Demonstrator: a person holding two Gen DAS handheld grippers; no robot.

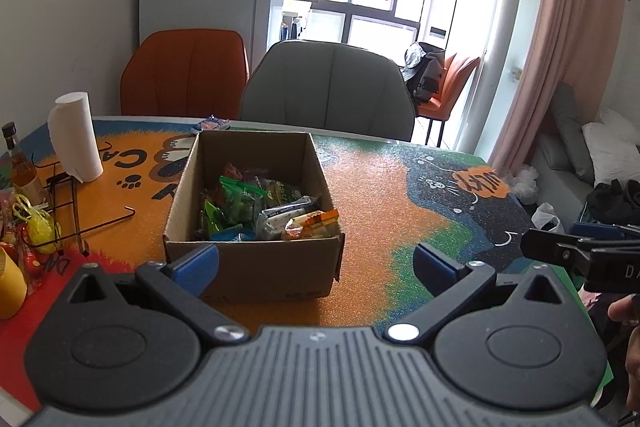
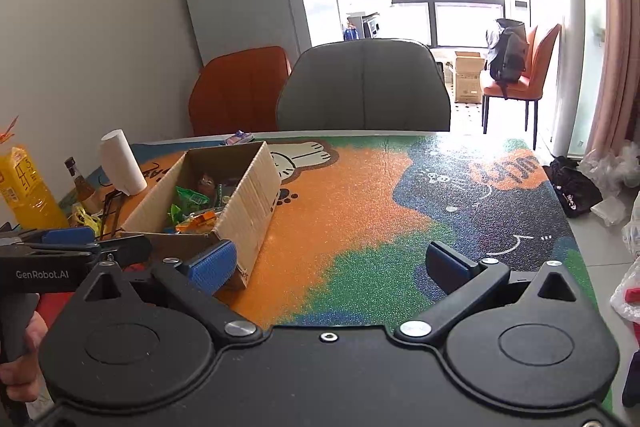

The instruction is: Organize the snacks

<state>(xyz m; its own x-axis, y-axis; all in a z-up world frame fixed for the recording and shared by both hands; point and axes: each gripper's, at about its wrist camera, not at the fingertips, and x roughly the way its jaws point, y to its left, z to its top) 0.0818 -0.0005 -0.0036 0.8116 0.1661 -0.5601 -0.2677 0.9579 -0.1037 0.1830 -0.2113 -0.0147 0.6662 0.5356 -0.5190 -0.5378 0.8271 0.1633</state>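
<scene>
An open cardboard box (image 1: 256,259) stands on the colourful table mat and holds several snack packets (image 1: 272,211); it also shows in the right wrist view (image 2: 252,203). One blue and orange snack packet (image 1: 211,124) lies on the table behind the box, also seen in the right wrist view (image 2: 239,137). My left gripper (image 1: 316,263) is open and empty just in front of the box. My right gripper (image 2: 330,263) is open and empty over the mat, right of the box.
A paper towel roll (image 1: 76,139), a bottle (image 1: 20,163), a wire rack (image 1: 68,215), a yellow bag (image 1: 38,227) and a yellow cup (image 1: 10,279) crowd the table's left side. A grey chair (image 1: 328,87) and an orange chair (image 1: 184,71) stand behind the table. A yellow oil jug (image 2: 24,187) is at far left.
</scene>
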